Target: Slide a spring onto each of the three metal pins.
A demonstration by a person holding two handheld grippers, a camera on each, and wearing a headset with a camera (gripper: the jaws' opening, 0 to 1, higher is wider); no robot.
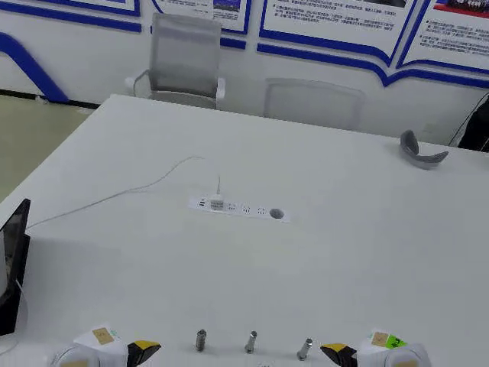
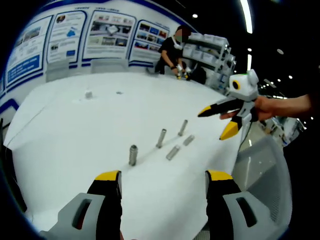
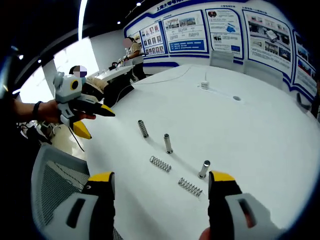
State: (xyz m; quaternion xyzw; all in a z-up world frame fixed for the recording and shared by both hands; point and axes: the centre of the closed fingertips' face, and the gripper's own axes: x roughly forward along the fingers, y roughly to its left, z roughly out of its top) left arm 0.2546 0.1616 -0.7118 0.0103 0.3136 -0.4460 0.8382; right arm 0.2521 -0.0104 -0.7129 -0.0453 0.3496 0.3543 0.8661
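Three metal pins stand in a row on the surface, one end pin already sprung; two loose springs lie beside that row, so my left gripper and right gripper flank it, fingers wide open and empty.

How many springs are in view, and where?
3. One spring sits on the pin nearest the left gripper; two loose springs lie on the table beside the bare pins. None looks hidden.
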